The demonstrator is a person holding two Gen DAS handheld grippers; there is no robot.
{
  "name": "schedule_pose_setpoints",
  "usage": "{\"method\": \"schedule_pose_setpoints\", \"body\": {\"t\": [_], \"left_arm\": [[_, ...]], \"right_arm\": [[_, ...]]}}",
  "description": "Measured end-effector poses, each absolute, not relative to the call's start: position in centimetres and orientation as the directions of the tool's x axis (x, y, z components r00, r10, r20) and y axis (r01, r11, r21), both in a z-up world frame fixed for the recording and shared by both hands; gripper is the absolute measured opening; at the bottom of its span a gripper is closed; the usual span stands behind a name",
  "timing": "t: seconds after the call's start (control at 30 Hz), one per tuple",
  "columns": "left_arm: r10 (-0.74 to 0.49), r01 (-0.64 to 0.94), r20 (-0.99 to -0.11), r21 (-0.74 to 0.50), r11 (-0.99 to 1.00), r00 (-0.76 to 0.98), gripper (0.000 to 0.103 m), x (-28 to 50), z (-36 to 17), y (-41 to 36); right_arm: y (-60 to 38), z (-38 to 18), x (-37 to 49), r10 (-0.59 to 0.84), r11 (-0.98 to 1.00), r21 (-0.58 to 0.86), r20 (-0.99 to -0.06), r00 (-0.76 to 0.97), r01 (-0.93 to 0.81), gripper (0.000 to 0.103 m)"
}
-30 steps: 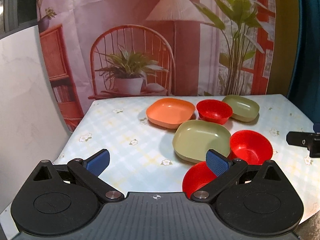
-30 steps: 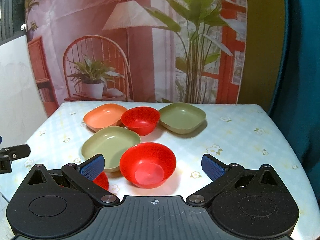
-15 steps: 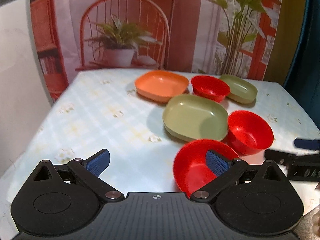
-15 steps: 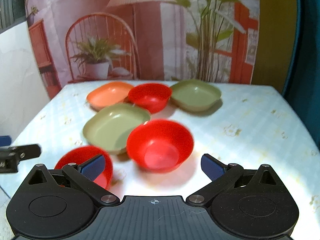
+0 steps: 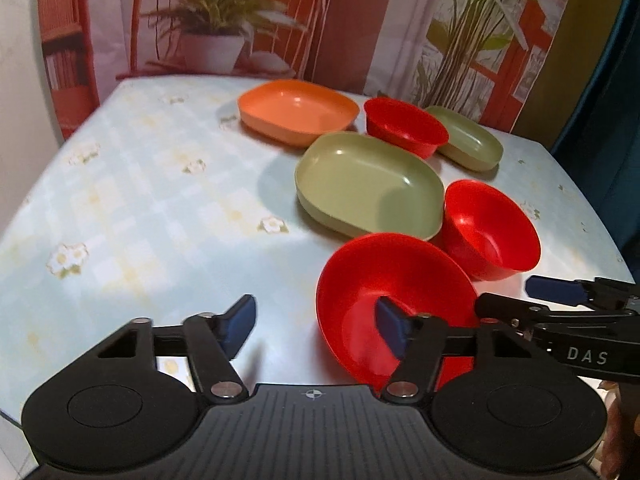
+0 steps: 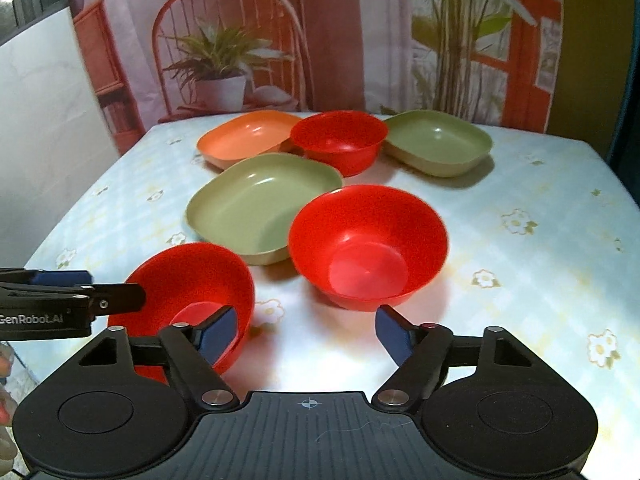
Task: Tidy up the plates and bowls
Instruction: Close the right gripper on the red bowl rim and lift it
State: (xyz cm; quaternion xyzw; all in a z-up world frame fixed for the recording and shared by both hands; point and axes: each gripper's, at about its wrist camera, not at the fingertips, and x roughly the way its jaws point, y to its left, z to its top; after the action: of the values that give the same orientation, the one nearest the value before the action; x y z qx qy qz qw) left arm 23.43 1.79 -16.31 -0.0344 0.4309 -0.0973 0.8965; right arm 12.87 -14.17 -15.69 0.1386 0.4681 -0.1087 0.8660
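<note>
Change since earlier frames: both grippers are coming down toward the table edge, the dishes are filling more of each view, and both sets of jaws have just been closing from wide.

Left wrist view, left gripper: I am holding it partly open, gripping nothing; one blue pad is sitting inside the nearest red bowl, the other outside its rim, so the wall is lying between the pads without being pressed.

Left wrist view, dishes: a second red bowl is standing just beside the nearest one; the near green plate is lying behind both; an orange plate, a third red bowl and a far green plate are sitting further back on the flowered tablecloth.

Left wrist view, right gripper: it is entering from the right edge, near the second bowl.

Right wrist view, right gripper: I am holding it partly open and empty; the second red bowl is standing just ahead of the pads, not between them.

Right wrist view, left gripper: it is reaching over the nearest red bowl.

Risk, left side: the pads are closing on a thin, smooth, sloping wall; in my judgement the bowl could tip or slide out.

Risk, both sides: the two tools are working close together, so one could knock the other's bowl.
</note>
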Motion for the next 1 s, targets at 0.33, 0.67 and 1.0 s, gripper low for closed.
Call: {"method": "schedule_pose_setpoints", "body": {"t": [0.33,0.67,1.0], "left_arm": [[-0.265,0.165,-0.784,-0.208,0.964,0.561,0.038,23.9,-17.0,1.5],[-0.305,0.164,-0.787,-0.258,0.952,0.536,0.016,24.0,-17.7,1.9],[-0.337,0.158,-0.779,-0.3,0.941,0.529,0.013,23.8,-17.7,2.3]], "right_arm": [[-13.4,-17.1,14.2,0.041,0.94,0.212,-0.85,0.526,0.269,0.046],[-13.1,-17.8,14.7,0.092,0.939,0.245,-0.856,0.508,0.243,0.028],[-13.2,-18.0,14.7,0.119,0.931,0.272,-0.856,0.503,0.243,0.014]]}}
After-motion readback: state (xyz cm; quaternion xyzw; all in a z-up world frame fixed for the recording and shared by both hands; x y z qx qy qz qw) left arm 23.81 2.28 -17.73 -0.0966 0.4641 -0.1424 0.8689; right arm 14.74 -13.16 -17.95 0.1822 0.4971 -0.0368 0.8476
